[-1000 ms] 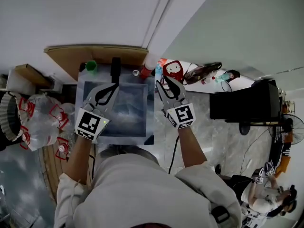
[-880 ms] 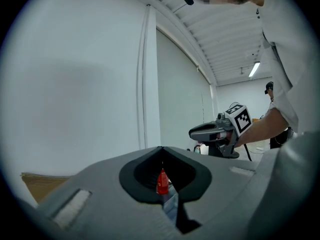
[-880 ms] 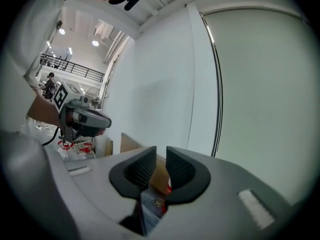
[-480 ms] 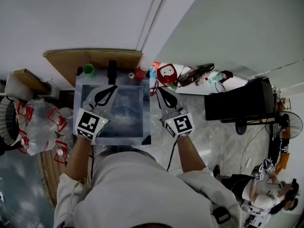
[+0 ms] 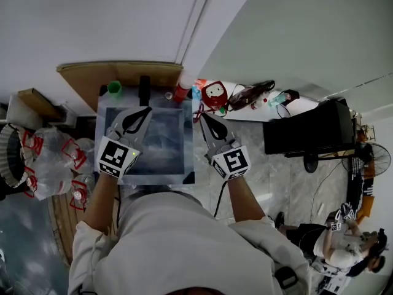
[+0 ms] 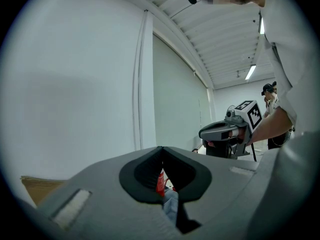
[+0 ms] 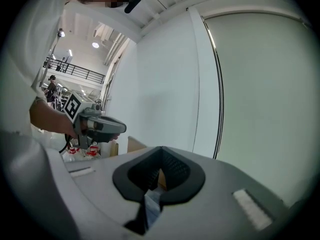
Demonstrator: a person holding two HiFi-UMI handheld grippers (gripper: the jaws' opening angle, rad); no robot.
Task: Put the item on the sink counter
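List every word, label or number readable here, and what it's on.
None can be read.
Left claw and right claw cubes: square marker patterns, no letters.
Red item, white label: too small to read.

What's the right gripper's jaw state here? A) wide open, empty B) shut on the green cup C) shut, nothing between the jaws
C: in the right gripper view the right gripper has its tips meeting, and only background shows through the gap behind them.
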